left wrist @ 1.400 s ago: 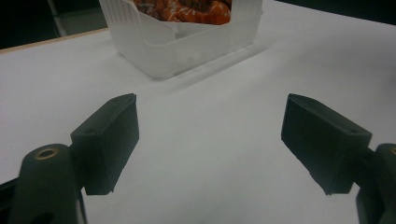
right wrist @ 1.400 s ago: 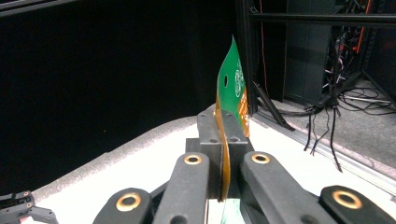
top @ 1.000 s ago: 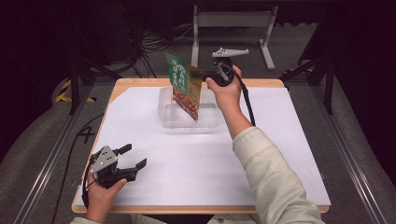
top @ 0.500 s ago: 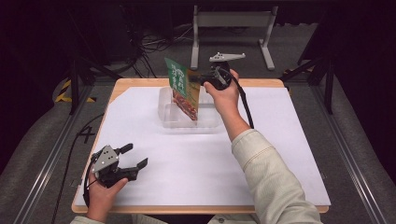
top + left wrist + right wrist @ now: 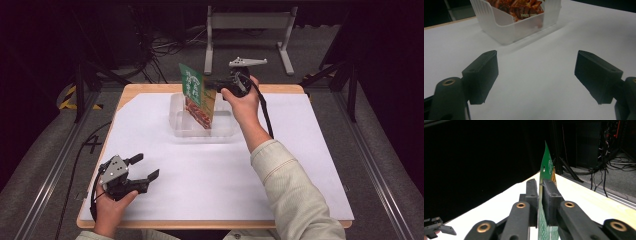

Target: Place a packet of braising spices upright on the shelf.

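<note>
Little has shifted since a second ago: the right gripper point(image 5: 214, 86) holds almost the same place at the far side of the table, only a touch further from the person than before, and its jaws have just been opening slightly with the green snack packet point(image 5: 196, 96) between them. Seen from the right gripper view, the packet point(image 5: 547, 167) stands edge-on, a thin green sheet rising out of the narrow slot between the two black jaws, which lie close on either side of it; a sliver of gap shows at the pad on one side, so the grip looks loosened rather than clenched, and I cannot tell for certain whether both pads press on the packet. From above, the packet is upright and tilted, its green top near the gripper and its red lower end down inside the clear plastic tray point(image 5: 227, 129), which sits on the white sheet point(image 5: 225, 175) toward the far edge of the wooden table point(image 5: 150, 91). The packet has kept the same lean and the same spot in the tray as in the earlier pictures. Near the front left corner, the left gripper point(image 5: 144, 171) is as it was, resting in the person's hand low over the white sheet with its jaws spread wide and nothing between them; in the left gripper view the tray point(image 5: 511, 27) with the red end of the packet point(image 5: 519, 8) lies well ahead of those open jaws.
</note>
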Available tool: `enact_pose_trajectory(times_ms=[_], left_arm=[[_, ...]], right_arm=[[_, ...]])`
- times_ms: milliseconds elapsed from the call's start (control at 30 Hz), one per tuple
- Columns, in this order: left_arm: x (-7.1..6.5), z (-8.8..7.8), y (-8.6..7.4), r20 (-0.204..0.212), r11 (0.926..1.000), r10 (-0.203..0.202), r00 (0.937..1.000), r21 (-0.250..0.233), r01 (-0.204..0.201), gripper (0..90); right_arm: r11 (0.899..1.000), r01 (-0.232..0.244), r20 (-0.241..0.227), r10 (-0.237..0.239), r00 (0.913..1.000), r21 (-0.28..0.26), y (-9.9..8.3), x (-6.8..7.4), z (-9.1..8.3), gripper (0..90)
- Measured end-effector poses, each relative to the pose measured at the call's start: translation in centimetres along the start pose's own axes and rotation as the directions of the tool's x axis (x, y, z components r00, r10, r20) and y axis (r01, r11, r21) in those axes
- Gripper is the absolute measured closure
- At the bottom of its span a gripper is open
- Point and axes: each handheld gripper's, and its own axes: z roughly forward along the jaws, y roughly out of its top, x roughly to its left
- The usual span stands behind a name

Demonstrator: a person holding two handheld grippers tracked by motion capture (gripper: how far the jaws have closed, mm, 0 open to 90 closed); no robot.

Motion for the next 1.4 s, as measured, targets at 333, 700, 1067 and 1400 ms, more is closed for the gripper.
enact_pose_trajectory(times_ms=[333, 700, 1067, 1400], left_arm=[[0.0, 0.2, 0.0, 0.003, 1.0000, 0.000, 1.0000, 0.006, 0.000, 19.8], [0.0, 0.8, 0.2, 0.009, 1.0000, -0.002, 1.0000, 0.004, 0.002, 20.0], [0.0, 1.4, 0.6, 0.021, 0.9999, 0.009, 0.9997, 0.007, -0.009, 20.0], [0.1, 1.5, 0.7, 0.017, 1.0000, 0.004, 0.9998, -0.002, -0.004, 19.8]], right_arm=[[0.999, 0.013, -0.015, -0.013, 0.9998, -0.037, 0.4, 0.5, -0.8, 55.9], [0.992, 0.067, -0.026, -0.070, 0.9972, -0.104, 0.6, 1.8, -3.9, 40.6], [0.980, 0.160, -0.011, -0.162, 0.9867, -0.116, -0.4, 3.4, -9.8, 34.2], [0.975, 0.187, 0.024, -0.185, 0.9824, -0.124, -2.4, 3.8, -14.6, 21.7]])
